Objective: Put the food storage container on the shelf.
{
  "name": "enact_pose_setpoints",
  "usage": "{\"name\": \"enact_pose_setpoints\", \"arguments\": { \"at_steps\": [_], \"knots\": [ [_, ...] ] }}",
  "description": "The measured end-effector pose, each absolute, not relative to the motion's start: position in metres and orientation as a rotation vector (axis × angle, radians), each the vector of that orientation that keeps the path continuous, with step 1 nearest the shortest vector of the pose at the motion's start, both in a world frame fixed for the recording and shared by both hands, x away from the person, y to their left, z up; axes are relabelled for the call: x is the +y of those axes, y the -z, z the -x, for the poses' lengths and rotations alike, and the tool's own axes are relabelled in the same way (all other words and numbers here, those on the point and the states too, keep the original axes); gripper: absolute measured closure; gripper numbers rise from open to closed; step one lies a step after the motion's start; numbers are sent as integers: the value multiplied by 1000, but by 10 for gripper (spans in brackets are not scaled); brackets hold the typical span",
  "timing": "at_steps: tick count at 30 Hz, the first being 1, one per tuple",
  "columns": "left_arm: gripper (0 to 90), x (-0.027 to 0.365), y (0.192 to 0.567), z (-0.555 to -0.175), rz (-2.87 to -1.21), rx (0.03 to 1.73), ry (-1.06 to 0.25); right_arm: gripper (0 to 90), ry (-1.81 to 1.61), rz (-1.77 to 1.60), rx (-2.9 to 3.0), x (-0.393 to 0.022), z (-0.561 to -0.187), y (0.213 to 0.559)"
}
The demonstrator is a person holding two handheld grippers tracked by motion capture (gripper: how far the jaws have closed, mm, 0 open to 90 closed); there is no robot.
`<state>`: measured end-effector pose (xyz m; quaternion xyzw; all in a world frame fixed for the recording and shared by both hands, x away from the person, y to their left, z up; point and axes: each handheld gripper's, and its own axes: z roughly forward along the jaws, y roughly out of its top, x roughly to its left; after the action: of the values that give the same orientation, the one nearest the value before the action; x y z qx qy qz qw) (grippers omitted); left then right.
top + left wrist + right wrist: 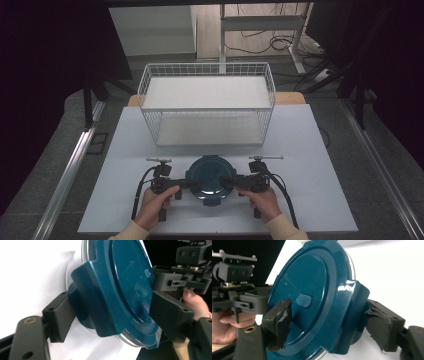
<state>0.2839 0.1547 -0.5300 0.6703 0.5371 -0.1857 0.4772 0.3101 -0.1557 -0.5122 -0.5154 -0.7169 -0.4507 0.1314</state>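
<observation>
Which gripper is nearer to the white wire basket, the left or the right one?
Neither clearly. The left gripper and the right gripper flank the blue round container, both about equally far in front of the white wire basket.

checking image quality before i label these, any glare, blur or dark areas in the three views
High view: sharp on the white table and wire basket, surroundings nearly black. Left gripper view: white table blown out, soft reflections on the teal lid, near left gripper slightly soft. Right gripper view: bright highlight on the lid's side clip, frayed pads on the right gripper readable.
</observation>
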Motion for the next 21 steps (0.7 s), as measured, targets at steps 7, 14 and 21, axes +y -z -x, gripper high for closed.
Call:
{"name": "enact_pose_setpoints", "arguments": {
  "at_steps": [7,14,21],
  "knots": [
    [297,157,526,-281,-1611,1347,460,337,1303,1512,-2002,-162,-312,511],
    [354,159,520,-270,-1616,1331,432,389,1356,1468,-2045,-164,-299,503],
    [399,160,512,-261,-1631,1299,382,411,1405,1423,-2101,-166,-288,497]
  ]
}}
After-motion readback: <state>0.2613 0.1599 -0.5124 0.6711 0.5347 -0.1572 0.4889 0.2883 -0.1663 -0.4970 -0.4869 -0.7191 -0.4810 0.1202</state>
